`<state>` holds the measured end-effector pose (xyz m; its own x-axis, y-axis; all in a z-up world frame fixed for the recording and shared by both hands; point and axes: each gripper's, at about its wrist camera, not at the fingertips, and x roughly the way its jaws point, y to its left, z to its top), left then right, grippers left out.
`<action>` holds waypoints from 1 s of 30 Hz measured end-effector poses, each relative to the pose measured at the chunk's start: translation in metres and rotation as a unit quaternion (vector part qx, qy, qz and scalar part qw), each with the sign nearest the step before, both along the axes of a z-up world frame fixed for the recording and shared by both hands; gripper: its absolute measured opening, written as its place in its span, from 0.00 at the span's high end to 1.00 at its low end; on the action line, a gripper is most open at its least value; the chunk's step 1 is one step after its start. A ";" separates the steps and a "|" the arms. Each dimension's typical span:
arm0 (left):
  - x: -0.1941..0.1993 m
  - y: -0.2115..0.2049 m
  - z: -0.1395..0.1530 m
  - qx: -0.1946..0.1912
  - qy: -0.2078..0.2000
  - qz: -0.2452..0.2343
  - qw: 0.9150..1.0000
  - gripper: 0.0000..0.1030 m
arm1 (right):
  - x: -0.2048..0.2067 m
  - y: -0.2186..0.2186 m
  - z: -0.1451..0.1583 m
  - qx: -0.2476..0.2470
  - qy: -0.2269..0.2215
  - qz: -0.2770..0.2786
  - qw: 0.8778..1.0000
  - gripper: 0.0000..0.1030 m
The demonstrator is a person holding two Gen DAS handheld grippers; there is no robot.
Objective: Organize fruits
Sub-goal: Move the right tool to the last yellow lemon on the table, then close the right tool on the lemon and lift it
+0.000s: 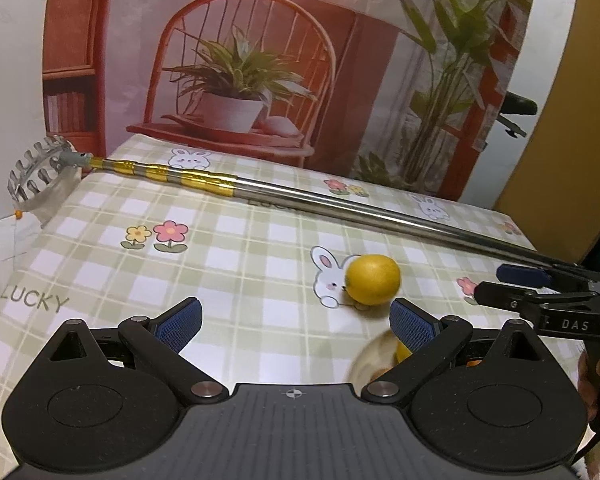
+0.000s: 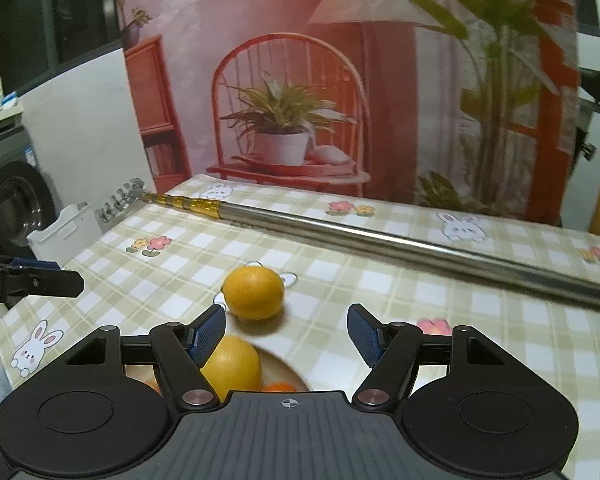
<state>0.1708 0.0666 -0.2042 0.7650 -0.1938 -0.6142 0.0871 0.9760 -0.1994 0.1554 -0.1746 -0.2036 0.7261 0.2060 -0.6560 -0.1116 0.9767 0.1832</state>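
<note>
Ahead of both claws, left [image 1: 296,320] and right [image 2: 286,334], each parted and empty, a lemon [image 2: 253,293] rests on the checked tabletop [image 2: 440,300]; a metal pole [image 2: 380,240] lies beyond, before a printed backdrop [image 2: 340,80].

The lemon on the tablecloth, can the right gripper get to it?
Probably yes. The lemon lies alone on the tablecloth, just ahead and a little left of the open right gripper. Nothing sits between them; the long metal pole lies farther back, and the plate is nearer.
</note>
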 end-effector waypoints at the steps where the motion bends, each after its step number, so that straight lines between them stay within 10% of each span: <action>1: 0.002 0.001 0.000 0.000 0.001 0.002 1.000 0.02 | 0.006 0.001 -0.001 0.000 0.000 0.007 1.000 0.38; 30: 0.035 0.000 -0.022 0.015 0.048 -0.004 0.999 0.02 | 0.115 0.033 -0.077 0.009 0.064 0.133 0.989 0.38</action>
